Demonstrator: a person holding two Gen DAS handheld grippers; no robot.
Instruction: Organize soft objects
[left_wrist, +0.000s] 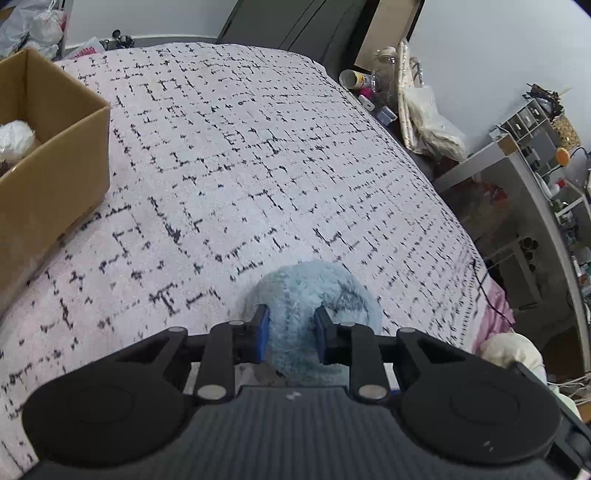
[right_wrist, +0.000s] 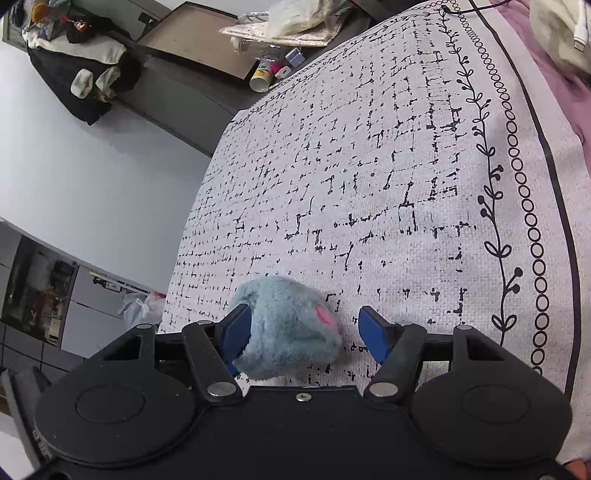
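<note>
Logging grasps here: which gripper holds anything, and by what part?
The left gripper pinches the blue plush toy across its near end. The right gripper is open around the toy, not gripping.

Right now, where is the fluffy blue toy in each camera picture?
Left wrist view: the fluffy blue toy sits bottom centre, squeezed between the left gripper pads.
Right wrist view: the toy sits bottom centre-left, against one pad of the wide-open right gripper.
Shared landmark: the black-and-white patterned bedspread under the toy.
</note>
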